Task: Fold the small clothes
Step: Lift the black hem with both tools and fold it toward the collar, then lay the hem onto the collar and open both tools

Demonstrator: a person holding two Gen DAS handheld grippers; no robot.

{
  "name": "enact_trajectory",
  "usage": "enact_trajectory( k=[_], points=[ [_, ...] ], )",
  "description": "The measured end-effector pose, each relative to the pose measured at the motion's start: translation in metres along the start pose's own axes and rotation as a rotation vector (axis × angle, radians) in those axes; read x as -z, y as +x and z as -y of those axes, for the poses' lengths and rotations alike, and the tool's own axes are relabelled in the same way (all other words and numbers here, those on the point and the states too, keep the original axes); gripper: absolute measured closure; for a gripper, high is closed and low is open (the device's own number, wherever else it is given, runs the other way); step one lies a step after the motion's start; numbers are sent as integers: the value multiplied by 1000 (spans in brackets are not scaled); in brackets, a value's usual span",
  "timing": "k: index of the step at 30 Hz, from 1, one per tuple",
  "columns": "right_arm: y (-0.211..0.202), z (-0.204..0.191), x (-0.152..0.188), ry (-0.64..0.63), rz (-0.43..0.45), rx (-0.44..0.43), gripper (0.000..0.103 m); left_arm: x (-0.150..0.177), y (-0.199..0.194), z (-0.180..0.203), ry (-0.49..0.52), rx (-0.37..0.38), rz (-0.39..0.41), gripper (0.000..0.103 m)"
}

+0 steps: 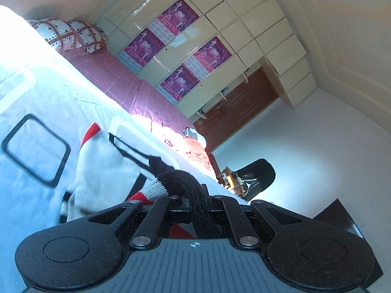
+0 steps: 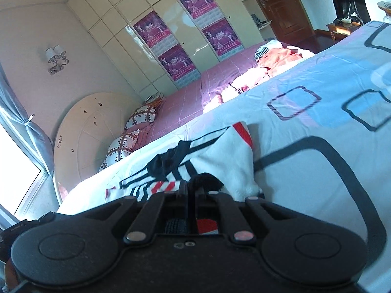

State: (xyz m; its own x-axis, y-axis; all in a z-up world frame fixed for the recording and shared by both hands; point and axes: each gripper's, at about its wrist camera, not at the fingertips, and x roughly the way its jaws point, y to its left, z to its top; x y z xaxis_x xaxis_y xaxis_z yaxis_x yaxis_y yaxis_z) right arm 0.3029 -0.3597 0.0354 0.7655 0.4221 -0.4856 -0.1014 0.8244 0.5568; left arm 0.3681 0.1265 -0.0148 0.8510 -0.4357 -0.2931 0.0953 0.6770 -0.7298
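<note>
Four magenta posters are hanging on the cream wardrobe doors; their print is too small to read. Faint pale lettering is showing on a dark device at the lower left edge of the right wrist view, also too blurred to read.

The small white garment, with black stripes and red trim, is lying on the pale blue bedsheet printed with dark rounded rectangles. In the left wrist view it is sitting in the lower centre of the frame, directly ahead of the left gripper, whose jaws are pressed together on a thick black ribbed edge of the cloth, bunched up between them. In the right wrist view the same garment is spreading across the centre of the frame, and the right gripper is likewise pinching a dark edge of it, jaws drawn nearly together with black fabric showing between them and red and white cloth visible under the mechanism.

The right wrist view alone is showing the rounded cream headboard at the left, a wall lamp at the upper left, and a grey curtain beside a bright window. Both views are taking in the patterned pillows, the pink bedcover, a heap of orange and striped clothes, the brown door and a black chair.
</note>
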Motion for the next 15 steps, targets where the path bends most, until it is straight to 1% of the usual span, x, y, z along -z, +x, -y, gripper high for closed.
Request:
enact_trajectory(
  k=[5, 8, 12, 13, 15],
  points=[
    [52, 11, -33, 24, -28, -12, 97, -31, 51, 0, 14, -18, -16, 99],
    [82, 23, -50, 48, -36, -32, 97, -46, 82, -4, 30, -55, -33, 99],
    [130, 43, -67, 89, -65, -45, 97, -59, 125, -25, 5, -115, -56, 99],
    [142, 48, -69, 96, -81, -44, 97, -60, 138, -34, -11, -135, -68, 99],
    [176, 62, -70, 125, -146, -49, 97, -60, 166, -56, -53, -166, -115, 99]
  ],
)
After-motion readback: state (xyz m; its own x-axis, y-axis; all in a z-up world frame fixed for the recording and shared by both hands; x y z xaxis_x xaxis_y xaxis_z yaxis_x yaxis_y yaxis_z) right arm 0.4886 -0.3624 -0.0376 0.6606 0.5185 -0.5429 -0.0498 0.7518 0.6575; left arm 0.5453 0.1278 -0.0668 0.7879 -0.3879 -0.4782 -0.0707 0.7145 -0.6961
